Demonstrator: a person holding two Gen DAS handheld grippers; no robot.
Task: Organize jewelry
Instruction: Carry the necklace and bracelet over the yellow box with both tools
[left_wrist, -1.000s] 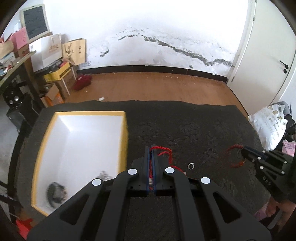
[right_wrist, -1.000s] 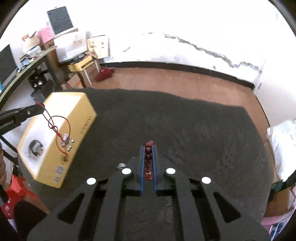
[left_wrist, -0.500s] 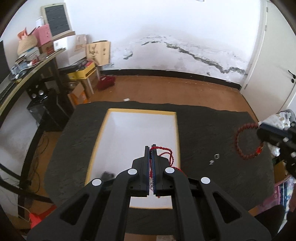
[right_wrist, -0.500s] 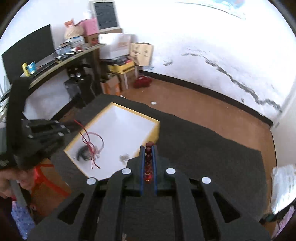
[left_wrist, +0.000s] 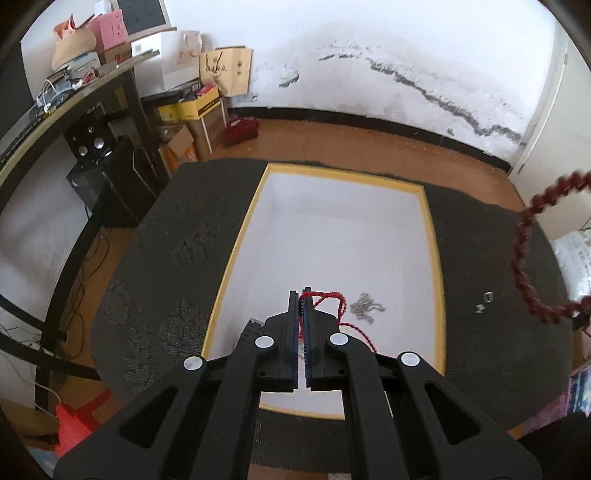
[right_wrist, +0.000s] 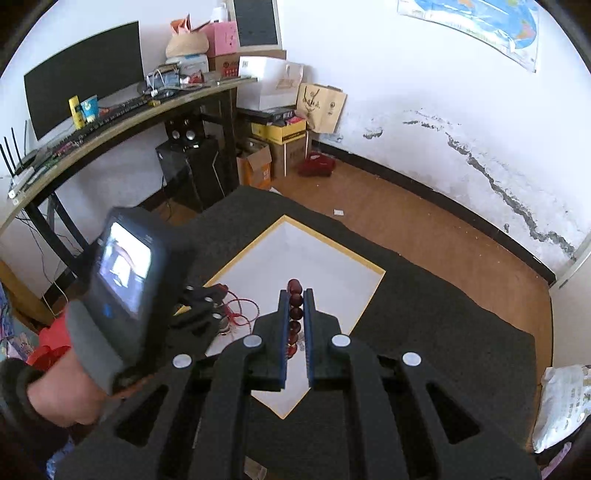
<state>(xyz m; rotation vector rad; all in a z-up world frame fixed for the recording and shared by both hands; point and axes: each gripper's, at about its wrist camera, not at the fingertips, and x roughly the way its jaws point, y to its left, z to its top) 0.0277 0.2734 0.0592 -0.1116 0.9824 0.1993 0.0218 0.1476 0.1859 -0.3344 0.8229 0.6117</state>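
The left tongs (left_wrist: 301, 295) reach forward above the near end of the white, yellow-rimmed box (left_wrist: 432, 258), pinching a twisted red cord (left_wrist: 332, 299). The right tongs (right_wrist: 295, 295) hover over the same box, clamped on a dark red bead bracelet (right_wrist: 294, 314) lined along the fingers. A silver chain (left_wrist: 365, 305) lies inside; two small rings (left_wrist: 484, 302) sit on the dark textured worktop (left_wrist: 166, 266).

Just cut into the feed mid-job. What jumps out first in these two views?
The yellow-rimmed white box lying open on the dark mat, with a small silver chain on its floor. The left gripper is poised over it, shut on a red cord necklace. The right gripper is shut on a dark red bead bracelet, also above the box.
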